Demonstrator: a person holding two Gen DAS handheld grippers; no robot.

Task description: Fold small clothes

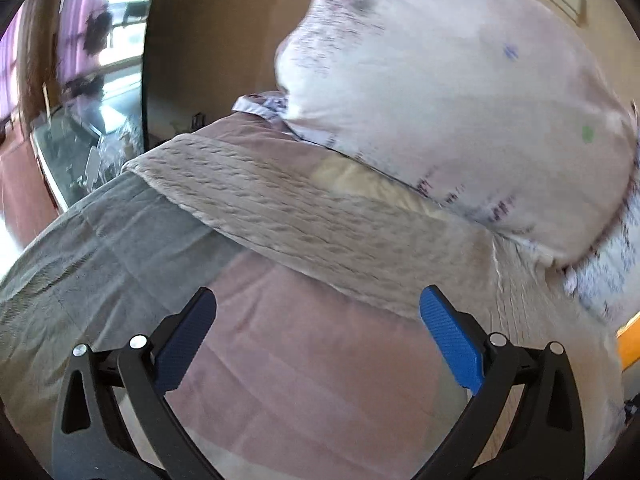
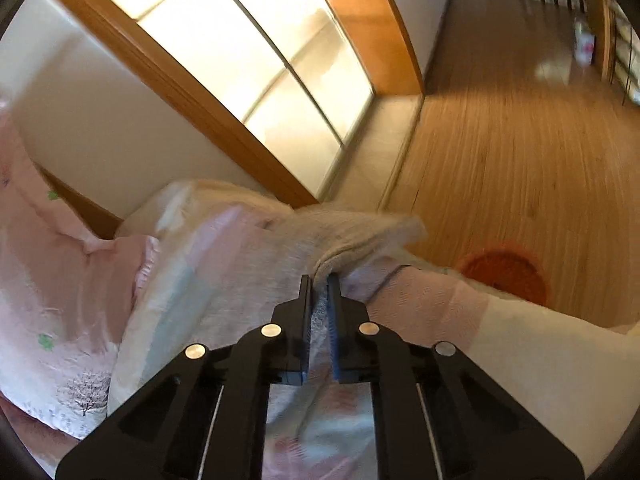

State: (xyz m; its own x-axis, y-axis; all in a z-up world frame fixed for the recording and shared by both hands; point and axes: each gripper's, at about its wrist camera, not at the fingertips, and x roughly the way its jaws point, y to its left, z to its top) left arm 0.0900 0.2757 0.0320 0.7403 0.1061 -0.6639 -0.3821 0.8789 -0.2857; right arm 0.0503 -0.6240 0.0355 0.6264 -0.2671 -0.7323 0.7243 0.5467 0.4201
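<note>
In the left wrist view a beige ribbed knit garment (image 1: 304, 216) lies across the bed, its near edge just beyond my fingertips. My left gripper (image 1: 318, 308) is open and empty above the pinkish sheet (image 1: 296, 360). In the right wrist view my right gripper (image 2: 320, 280) is shut on a fold of the same beige knit garment (image 2: 360, 236), holding it lifted above the bed. How much of the garment hangs beyond the fingers is blurred.
A pink pillow (image 1: 460, 92) with small green and blue prints sits behind the garment; it also shows in the right wrist view (image 2: 60, 280). A grey blanket (image 1: 80, 248) lies at left. A wooden floor (image 2: 520, 160), a red round mat (image 2: 504, 272) and a sliding door (image 2: 256, 80) lie beyond the bed.
</note>
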